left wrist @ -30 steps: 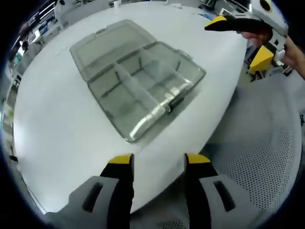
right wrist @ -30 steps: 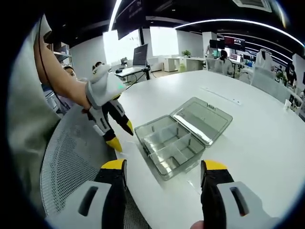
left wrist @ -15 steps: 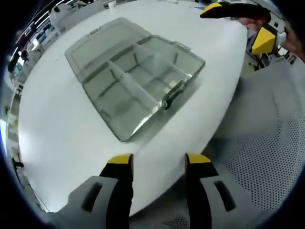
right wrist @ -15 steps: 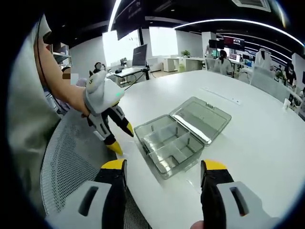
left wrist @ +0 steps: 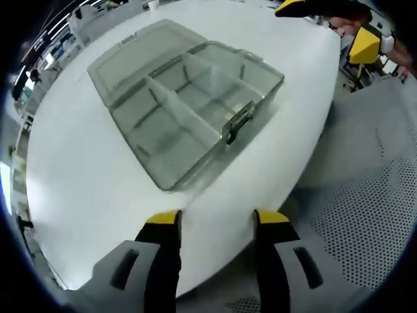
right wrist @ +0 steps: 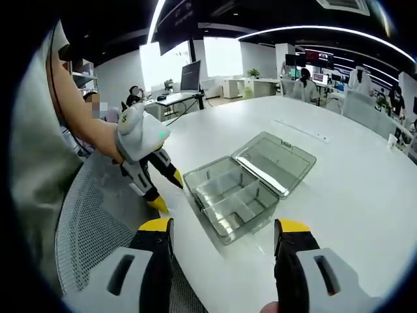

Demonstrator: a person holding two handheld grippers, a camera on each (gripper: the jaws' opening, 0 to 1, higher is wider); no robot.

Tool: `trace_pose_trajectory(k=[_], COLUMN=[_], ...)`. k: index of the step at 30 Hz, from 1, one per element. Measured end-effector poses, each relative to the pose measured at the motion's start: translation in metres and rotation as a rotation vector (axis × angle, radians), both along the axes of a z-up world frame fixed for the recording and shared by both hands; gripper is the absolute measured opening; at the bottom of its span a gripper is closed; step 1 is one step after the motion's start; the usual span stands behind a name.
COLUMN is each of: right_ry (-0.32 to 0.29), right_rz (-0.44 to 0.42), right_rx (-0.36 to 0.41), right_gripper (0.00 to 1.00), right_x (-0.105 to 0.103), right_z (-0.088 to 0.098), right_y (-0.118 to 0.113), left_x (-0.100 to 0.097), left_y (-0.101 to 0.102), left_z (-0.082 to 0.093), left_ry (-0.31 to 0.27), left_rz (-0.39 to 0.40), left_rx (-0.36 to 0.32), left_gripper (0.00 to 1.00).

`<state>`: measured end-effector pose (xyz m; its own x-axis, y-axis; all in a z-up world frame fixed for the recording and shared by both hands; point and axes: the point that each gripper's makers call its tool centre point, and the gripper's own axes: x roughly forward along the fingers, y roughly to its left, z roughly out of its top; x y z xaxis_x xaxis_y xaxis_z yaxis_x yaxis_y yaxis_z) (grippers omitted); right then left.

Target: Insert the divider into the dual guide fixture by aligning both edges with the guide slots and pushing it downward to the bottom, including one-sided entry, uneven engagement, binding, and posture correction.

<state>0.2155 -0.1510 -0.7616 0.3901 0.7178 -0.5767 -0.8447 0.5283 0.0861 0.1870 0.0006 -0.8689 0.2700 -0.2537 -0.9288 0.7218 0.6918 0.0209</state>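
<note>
Fingers of both grippers spread wide, seemingly empty, near the box.

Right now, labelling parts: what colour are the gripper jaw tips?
Yellow tips, clearest in the right gripper view.

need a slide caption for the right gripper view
Open right gripper faces a clear compartment box with its lid folded back on a white table; the open left gripper hovers beside it.

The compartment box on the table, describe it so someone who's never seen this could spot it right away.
On the big white round table, near the edge closest to the person, sits a clear grey plastic box. Its hinged lid lies flat open beside it, and dividers split its tray into compartments.
</note>
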Motion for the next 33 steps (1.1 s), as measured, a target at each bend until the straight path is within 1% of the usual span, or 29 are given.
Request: trace_pose_trajectory(k=[4, 15, 27, 33], right_ry=[0.001, 0.001, 0.003, 0.004], right_rz=[-0.001, 0.002, 0.002, 0.006], right_rx=[-0.002, -0.002, -0.005, -0.006], right_gripper=[0.59, 0.59, 0.58, 0.58], right_x=[0.000, 0.001, 0.001, 0.001], right_z=[0.000, -0.001, -0.002, -0.002], right_y=[-0.001, 0.000, -0.001, 0.001], left_x=[0.002, 0.010, 0.018, 0.024], left_y=[0.002, 0.022, 0.053, 0.066], left_z=[0.000, 0.000, 0.001, 0.002], left_ry=[-0.005, -0.009, -0.009, -0.016], left_rz=[-0.002, 0.002, 0.035, 0.058], left_rx=[0.002, 0.030, 0.057, 0.066], left_gripper=[0.43, 0.43, 0.43, 0.42])
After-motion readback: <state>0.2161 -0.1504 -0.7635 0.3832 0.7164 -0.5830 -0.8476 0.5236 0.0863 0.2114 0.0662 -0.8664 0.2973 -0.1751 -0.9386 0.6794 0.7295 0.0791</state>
